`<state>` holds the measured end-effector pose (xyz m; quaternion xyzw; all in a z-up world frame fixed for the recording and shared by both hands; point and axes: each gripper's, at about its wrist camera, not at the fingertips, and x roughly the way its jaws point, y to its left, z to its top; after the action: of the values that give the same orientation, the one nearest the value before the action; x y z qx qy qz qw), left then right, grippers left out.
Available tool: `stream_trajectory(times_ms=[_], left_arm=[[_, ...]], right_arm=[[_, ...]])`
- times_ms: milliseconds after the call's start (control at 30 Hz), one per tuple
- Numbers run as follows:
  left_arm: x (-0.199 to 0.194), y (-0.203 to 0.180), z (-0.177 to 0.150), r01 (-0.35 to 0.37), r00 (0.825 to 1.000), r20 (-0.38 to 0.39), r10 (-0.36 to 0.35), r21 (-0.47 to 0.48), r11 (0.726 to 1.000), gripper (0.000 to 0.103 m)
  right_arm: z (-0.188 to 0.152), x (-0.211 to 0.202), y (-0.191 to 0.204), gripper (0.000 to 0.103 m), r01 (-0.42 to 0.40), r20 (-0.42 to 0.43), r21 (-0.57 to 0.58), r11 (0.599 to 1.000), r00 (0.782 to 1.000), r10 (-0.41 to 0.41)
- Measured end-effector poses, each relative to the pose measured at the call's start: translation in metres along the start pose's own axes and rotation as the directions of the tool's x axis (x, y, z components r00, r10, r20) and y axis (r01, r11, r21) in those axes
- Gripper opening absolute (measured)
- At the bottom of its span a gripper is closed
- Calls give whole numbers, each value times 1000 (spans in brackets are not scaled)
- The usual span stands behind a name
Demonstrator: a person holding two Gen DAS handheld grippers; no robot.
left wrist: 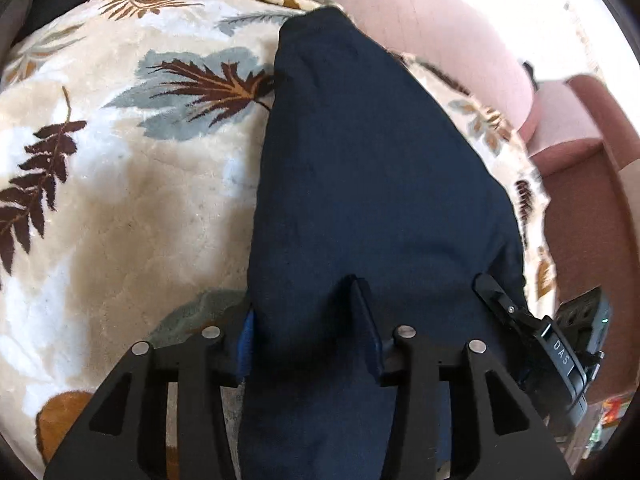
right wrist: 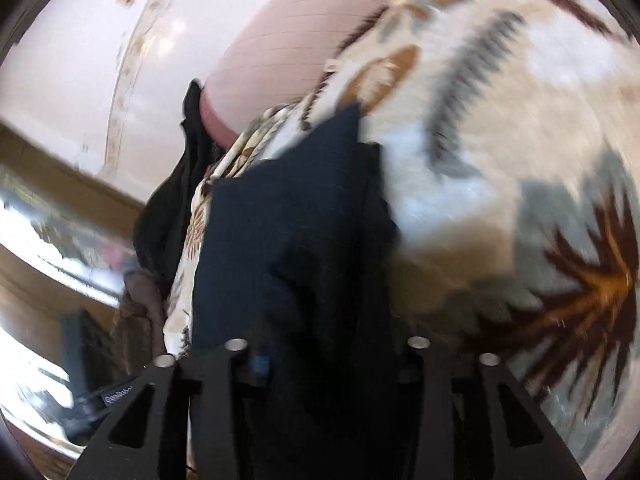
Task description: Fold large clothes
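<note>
A large dark navy garment (left wrist: 360, 168) lies stretched over a cream blanket with brown and grey leaf prints (left wrist: 132, 184). My left gripper (left wrist: 308, 332) is shut on the near end of the garment, and the cloth drapes over its fingers. In the right wrist view the same navy garment (right wrist: 288, 216) bunches up between the fingers of my right gripper (right wrist: 332, 356), which is shut on it. The right gripper's black body (left wrist: 560, 344) shows at the garment's right edge in the left wrist view. The right view is blurred.
A pink sofa arm (left wrist: 448, 28) and seat (left wrist: 580, 184) lie past the blanket's far right edge. Dark clothes (right wrist: 172, 204) hang beside the blanket (right wrist: 500, 128) in the right wrist view, with a black box (right wrist: 84, 352) and pale floor below.
</note>
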<state>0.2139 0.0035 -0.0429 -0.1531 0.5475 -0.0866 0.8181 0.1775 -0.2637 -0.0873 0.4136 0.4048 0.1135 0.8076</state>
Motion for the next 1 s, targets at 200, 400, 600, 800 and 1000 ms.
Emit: stream_trajectory(times_ms=[200, 400, 600, 800, 1000], left_arm=[[-40, -19, 9, -78, 970, 235, 60, 70, 994, 42], [10, -35, 12, -226, 963, 188, 194, 165, 960, 50], [21, -37, 12, -262, 957, 178, 230, 182, 948, 59], [21, -34, 10, -264, 956, 178, 232, 180, 948, 63], [15, -37, 4, -292, 944, 218, 248, 198, 936, 63]], right_arm=[[20, -58, 33, 47, 54, 287, -10, 999, 957, -49], [24, -4, 74, 41, 153, 200, -274, 950, 975, -99], [47, 32, 17, 22, 214, 71, -93, 972, 976, -208], [48, 31, 11, 22, 200, 64, -72, 977, 979, -196], [38, -3, 23, 29, 227, 122, -73, 971, 968, -217]])
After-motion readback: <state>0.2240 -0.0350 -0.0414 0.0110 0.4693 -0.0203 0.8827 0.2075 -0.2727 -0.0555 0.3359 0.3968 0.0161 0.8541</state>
